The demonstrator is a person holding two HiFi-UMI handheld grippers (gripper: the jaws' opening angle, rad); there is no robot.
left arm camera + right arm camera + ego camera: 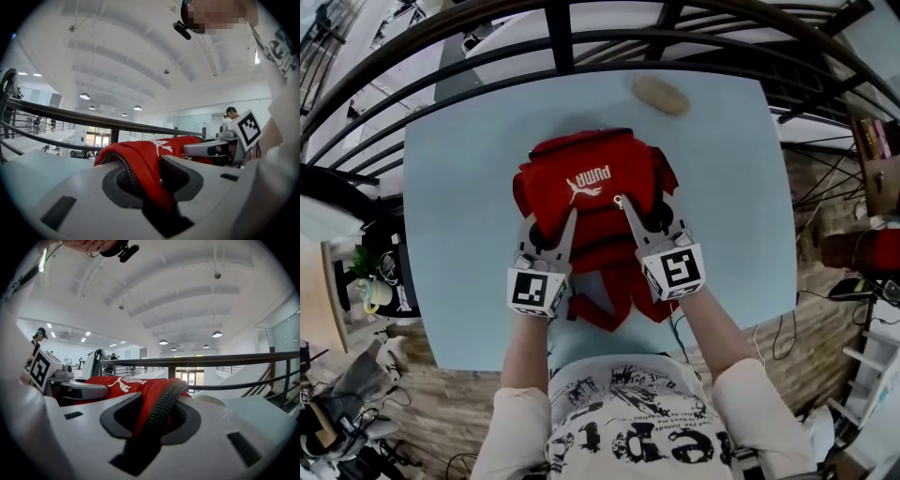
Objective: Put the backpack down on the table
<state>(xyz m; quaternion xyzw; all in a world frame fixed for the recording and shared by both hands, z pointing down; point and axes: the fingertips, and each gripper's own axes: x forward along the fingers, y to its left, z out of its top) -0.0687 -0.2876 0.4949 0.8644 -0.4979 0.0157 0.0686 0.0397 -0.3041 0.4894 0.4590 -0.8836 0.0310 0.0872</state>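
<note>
On table, backpack lengthwise front-to-back, left claw and right claw clamped on it

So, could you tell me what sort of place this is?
Probably a workshop or lab area on a raised gallery in a large hall: a black railing curves behind the table, round lamps dot a high white ceiling, and cables trail across the wooden floor.

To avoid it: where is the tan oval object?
Head view: the tan oval object lies near the pale blue table's far edge, beyond the red backpack, slightly right.
</note>
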